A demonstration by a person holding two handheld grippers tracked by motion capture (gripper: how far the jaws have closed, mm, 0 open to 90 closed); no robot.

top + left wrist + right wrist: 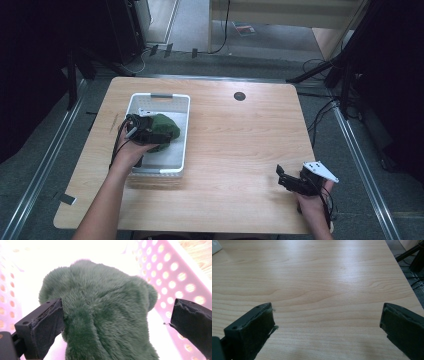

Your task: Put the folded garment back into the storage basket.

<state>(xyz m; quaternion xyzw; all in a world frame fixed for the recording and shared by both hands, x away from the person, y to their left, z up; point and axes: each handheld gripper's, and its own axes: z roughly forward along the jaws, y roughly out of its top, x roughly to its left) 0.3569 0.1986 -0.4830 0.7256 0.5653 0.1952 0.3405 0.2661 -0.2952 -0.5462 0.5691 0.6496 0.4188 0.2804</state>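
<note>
The green plush toy (100, 322) lies in the white perforated basket (186, 131) (long axis unclear). Left gripper (116, 322) fingers straddle it, spread apart; right gripper (327, 327) fingers gape over bare worktop (324, 277).

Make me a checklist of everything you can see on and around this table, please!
Surface: wooden table, with a dark round hole near the far edge.
Job's things: green furry toy lying inside the white holed basket.
Clutter: nothing seen.
Grippers: left tool open in the basket, toy between its jaws, right pad clear of the fur; right tool open over bare wood near the front right corner.
Cables: black cable trailing from the left tool; more on the floor to the right.
Surroundings: grey floor, metal rails, dark stands.
</note>
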